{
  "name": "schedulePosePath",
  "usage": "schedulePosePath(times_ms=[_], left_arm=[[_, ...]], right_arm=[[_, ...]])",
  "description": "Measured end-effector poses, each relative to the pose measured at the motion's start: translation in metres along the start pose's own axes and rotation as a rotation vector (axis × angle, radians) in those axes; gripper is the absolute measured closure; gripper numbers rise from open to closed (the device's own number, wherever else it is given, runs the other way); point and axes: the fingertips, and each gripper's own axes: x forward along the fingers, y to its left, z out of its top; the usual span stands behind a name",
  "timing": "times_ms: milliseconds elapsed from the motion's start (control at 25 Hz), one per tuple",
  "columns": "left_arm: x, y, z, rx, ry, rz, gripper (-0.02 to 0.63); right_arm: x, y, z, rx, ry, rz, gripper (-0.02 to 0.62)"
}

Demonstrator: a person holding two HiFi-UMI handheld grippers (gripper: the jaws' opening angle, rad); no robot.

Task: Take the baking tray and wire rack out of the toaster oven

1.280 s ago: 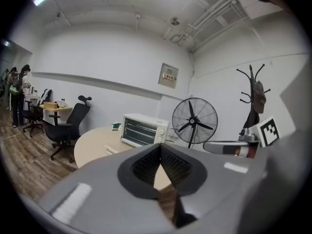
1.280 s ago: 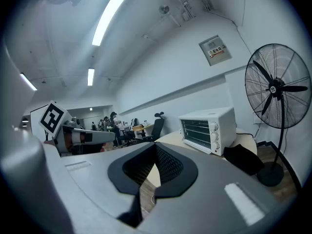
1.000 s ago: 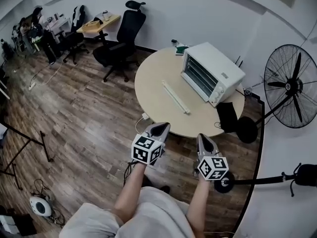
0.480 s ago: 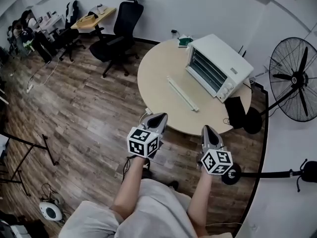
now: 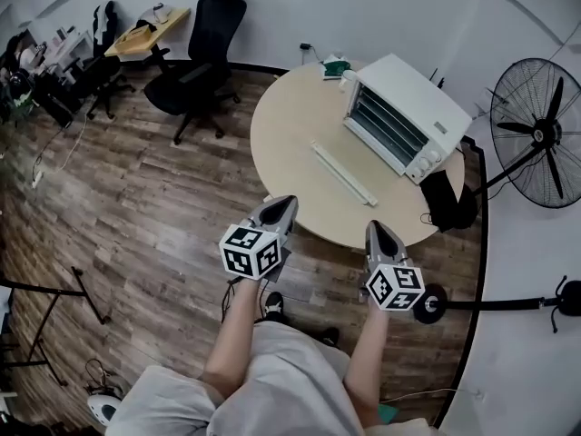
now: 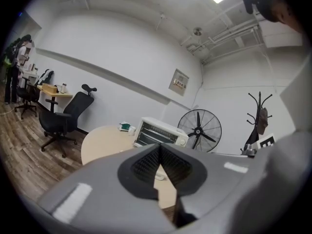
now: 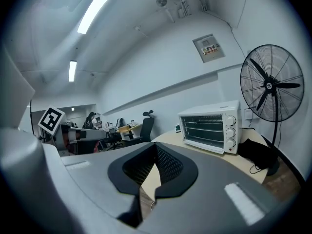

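Note:
A white toaster oven [image 5: 399, 116] stands on the far right of a round beige table [image 5: 290, 134], its glass door closed, with racks visible behind the glass [image 7: 207, 128]. It also shows in the left gripper view as the toaster oven [image 6: 156, 133]. My left gripper [image 5: 280, 209] is shut and empty, just short of the table's near edge. My right gripper [image 5: 379, 234] is shut and empty too, near the table's front right edge. Both point toward the table, well apart from the oven.
A long white strip [image 5: 343, 173] lies across the table's middle. A green item and cup [image 5: 334, 66] sit behind the oven. A standing fan [image 5: 540, 134] is at the right, a black bag [image 5: 445, 198] by the table, office chairs [image 5: 204, 39] at back left.
The table and oven have drawn nearer and the view has swung left as I walked forward. Both grippers have stayed shut and now reach the table's near edge.

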Motion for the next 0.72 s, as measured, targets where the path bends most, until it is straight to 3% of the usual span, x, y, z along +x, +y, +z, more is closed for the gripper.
schedulePosePath(times_ms=[200,440,720], left_arm=[[-0.008,0.043,0.004,-0.014,0.021,-0.019,0.551],[-0.021,0.094,0.005,-0.128,-0.014,-0.002,0.551],[-0.014,0.103,0.01,-0.154,-0.027,-0.029,0.551]], right_arm=[[0.02,0.019,-0.009,0.029,0.006,-0.04,0.597],[0.026,0.028,-0.016,0.061,0.001,-0.063,0.597],[0.039,0.025,-0.02,0.061,0.014,-0.078,0.595]])
